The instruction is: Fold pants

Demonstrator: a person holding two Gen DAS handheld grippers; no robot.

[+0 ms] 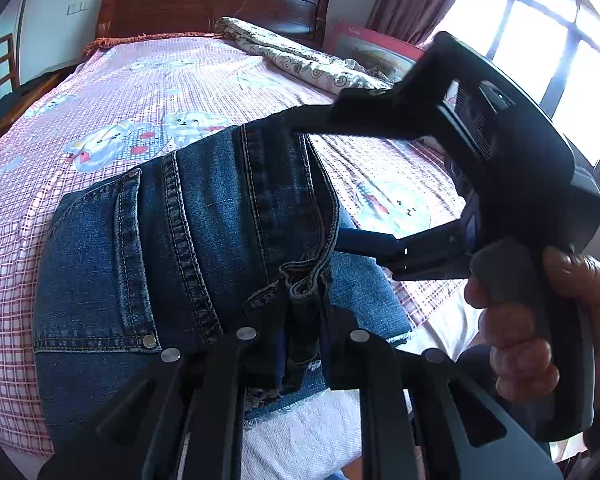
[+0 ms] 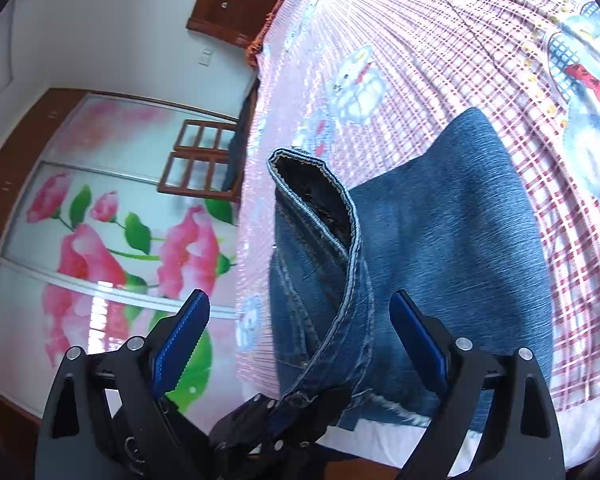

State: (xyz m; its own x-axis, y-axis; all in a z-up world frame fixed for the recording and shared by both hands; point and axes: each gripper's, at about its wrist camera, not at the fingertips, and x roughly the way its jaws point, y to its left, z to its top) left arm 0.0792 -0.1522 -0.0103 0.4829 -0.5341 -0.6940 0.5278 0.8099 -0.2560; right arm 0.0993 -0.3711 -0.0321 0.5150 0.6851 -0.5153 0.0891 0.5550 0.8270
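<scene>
Pants (image 1: 204, 240): one pair of blue denim jeans, lay near the bed's near edge, already doubled over, upper layers lifted off the lower leg panel.
Bed (image 1: 180, 76): one, under a pink checked sheet with bear prints; one rumpled quilt (image 1: 300, 56) near the headboard, well apart from the jeans.
Left tool (image 1: 300, 360): closed narrow on a bunched seam and hem of the denim, fabric pinched between the pads.
Right tool (image 2: 300, 320): stood wide, blue pads apart with the folded denim edge running between them; contact could not be told from the left view, no pinch in either view.
Hand (image 1: 540, 320): one visible, wrapped round the right tool's handle.
Handling: judged heavy for cloth, fairly stiff at seams and waistband, soft in the panels; not fragile, not slippery against ribbed pads; thick layers likely to spring open if released early.
Where to hold: best judged at stitched seams or hem edges, all layers taken together, so no inner layer slides out.
Count: two tools, one pair of pants, one back pocket (image 1: 100, 264) showing, two rivets on it.
</scene>
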